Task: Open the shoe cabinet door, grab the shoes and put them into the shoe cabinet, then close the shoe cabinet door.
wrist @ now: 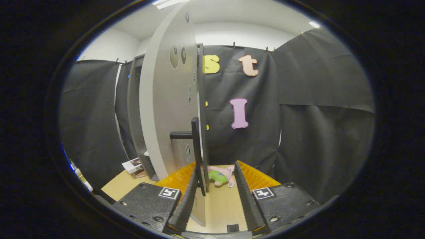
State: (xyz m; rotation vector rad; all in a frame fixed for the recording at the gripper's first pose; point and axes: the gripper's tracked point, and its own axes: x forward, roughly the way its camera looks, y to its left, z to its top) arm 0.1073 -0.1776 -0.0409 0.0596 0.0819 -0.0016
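The gripper (215, 172) stands spread apart, the cabinet door (166, 109) handle (196, 146) just inside its left finger.

No words, brand names or numbers can be read anywhere. The only signs are two square black-and-white coded markers, one on each side block of the tongs (214, 174): one marker (169, 193) on the left block, the other marker (263, 193) on the right block. Their patterns are blocky shapes, not letters. A small printed box (133, 165) on the worktop (219, 205) carries print too small to make out.
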